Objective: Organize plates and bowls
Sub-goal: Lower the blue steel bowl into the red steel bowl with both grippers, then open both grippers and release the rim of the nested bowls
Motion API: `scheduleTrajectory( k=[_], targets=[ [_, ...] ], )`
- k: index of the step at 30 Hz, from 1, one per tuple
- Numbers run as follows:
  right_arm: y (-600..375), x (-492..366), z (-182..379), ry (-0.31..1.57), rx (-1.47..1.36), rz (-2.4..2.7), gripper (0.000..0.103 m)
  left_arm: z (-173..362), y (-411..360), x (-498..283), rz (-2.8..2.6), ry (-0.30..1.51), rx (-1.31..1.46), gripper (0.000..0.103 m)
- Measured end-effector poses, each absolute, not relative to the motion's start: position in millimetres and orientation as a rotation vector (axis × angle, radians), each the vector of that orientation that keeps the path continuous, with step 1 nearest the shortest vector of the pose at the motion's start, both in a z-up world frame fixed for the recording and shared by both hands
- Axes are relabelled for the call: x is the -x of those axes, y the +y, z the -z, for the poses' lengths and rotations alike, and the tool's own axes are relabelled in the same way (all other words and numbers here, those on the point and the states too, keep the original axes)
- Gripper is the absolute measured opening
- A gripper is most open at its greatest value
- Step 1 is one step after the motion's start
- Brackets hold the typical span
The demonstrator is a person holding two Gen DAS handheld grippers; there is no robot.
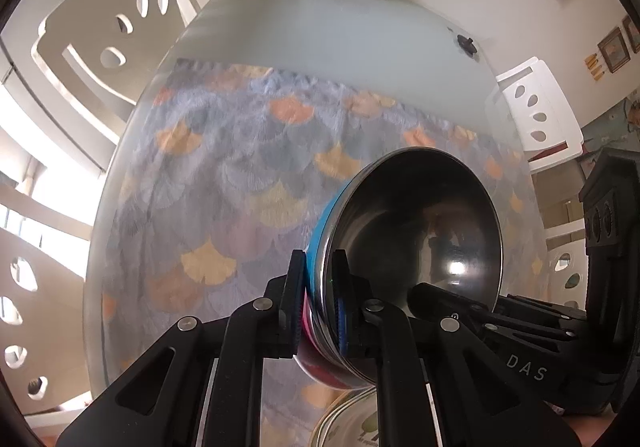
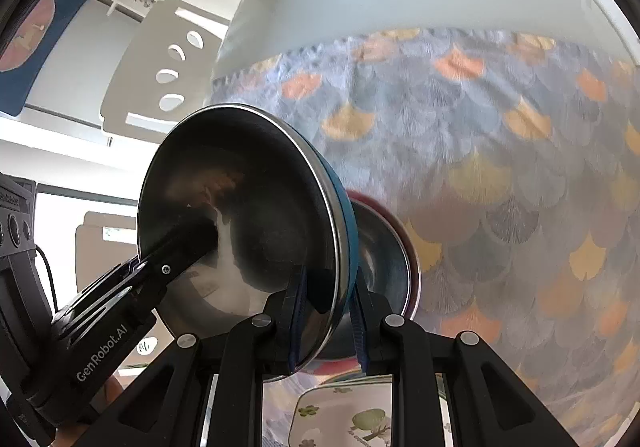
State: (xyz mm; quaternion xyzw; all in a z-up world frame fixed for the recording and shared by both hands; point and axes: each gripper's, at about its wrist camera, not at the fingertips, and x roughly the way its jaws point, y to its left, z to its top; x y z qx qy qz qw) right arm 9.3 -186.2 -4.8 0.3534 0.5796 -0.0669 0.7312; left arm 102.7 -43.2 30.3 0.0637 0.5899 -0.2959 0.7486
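Two tools pinch one blue bowl (image 1: 420, 231) by its rim, above the desk (image 1: 320, 27): the left tool (image 1: 320, 311) and the right tool (image 2: 326, 321). One red bowl (image 2: 394, 247) sits behind it. One tree plate (image 2: 344, 415) lies below.

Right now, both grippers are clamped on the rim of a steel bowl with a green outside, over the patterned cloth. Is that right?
Not quite: the bowl is blue outside, not green. The right wrist view shows the blue band behind its rim. The rest holds: the left gripper and right gripper both clamp its rim, over the patterned cloth.
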Motion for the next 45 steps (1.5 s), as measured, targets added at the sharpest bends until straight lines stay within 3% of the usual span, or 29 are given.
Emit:
scheduleTrajectory(
  k=[45],
  targets=[
    [-197, 16, 19, 1.304, -0.813, 0.198, 0.020, 5, -51, -78, 0.631, 1.324, -0.278, 0.012]
  ],
)
